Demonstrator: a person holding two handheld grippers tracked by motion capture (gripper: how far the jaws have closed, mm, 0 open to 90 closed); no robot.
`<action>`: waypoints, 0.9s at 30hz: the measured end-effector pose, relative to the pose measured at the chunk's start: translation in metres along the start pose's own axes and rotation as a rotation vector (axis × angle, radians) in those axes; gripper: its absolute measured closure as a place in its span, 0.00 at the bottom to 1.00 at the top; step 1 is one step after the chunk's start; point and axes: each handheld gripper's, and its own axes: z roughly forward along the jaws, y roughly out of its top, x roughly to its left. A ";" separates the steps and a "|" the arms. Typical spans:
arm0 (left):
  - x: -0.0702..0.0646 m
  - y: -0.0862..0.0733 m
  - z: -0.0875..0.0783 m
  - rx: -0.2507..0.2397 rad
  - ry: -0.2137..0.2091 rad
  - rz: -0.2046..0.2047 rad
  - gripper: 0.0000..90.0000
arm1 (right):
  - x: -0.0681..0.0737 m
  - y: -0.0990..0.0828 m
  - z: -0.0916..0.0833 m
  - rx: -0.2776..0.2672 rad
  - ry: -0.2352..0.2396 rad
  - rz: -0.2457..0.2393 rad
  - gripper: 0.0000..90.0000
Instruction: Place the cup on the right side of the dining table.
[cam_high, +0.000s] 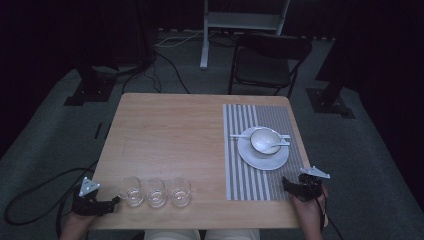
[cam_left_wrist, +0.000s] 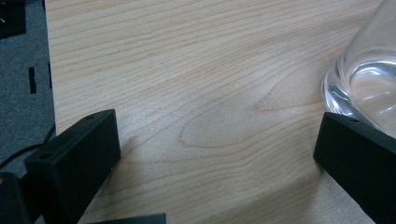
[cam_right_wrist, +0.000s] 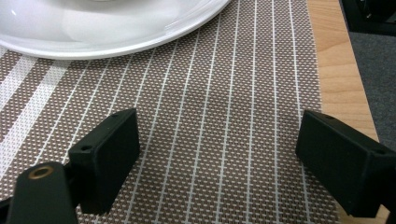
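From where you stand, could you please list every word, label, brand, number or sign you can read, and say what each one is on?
None: no readable text in any of the three views.
The glasses, plate, bowl and striped mat are unmarked.
The jaws of the left hand-held gripper and right hand-held gripper show only screw holes, no lettering.
The chair and the stand behind it are too dark and small to show any label.
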 end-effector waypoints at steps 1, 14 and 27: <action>0.000 0.000 0.000 0.000 0.000 0.000 0.01 | 0.000 0.000 0.000 -0.002 -0.002 -0.002 0.14; 0.000 0.000 0.000 0.000 -0.001 0.001 0.01 | 0.000 0.000 0.000 0.003 0.002 0.000 0.15; 0.000 0.000 0.000 0.000 -0.001 0.001 0.01 | 0.002 0.004 -0.003 0.032 0.019 -0.027 0.19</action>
